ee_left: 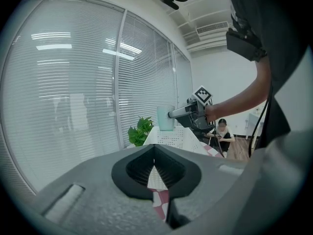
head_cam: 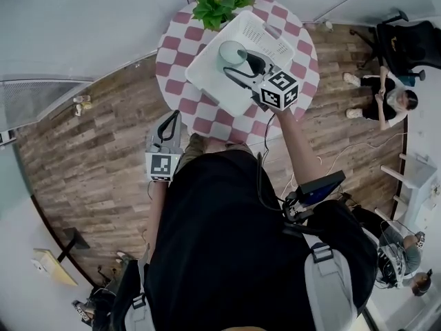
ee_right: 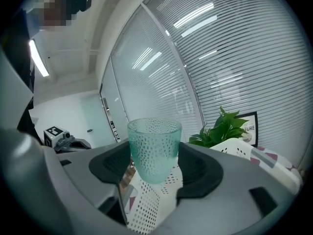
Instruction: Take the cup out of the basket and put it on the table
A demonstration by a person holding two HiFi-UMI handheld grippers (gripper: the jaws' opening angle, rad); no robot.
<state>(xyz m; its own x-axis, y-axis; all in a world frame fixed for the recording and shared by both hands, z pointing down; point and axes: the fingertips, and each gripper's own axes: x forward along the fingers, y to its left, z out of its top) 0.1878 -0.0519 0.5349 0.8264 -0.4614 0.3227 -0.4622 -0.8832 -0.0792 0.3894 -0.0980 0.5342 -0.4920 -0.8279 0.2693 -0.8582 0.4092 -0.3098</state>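
Observation:
A teal dimpled glass cup (head_cam: 232,52) hangs upright just above the white perforated basket (head_cam: 207,74), which stands on the round table (head_cam: 180,47) with a pink and white chequered cloth. My right gripper (head_cam: 241,63) is shut on the cup. In the right gripper view the cup (ee_right: 153,149) sits between the two dark pads, over the basket's wall (ee_right: 146,204). My left gripper (head_cam: 170,121) hangs at the table's near edge with its jaws together and nothing in them. The left gripper view shows the cup (ee_left: 166,117) above the basket (ee_left: 173,137).
A green potted plant (head_cam: 219,2) stands at the table's far edge behind the basket. A person (head_cam: 386,98) sits on the wooden floor at the right, near a black chair (head_cam: 406,43). Window blinds fill the wall behind the table.

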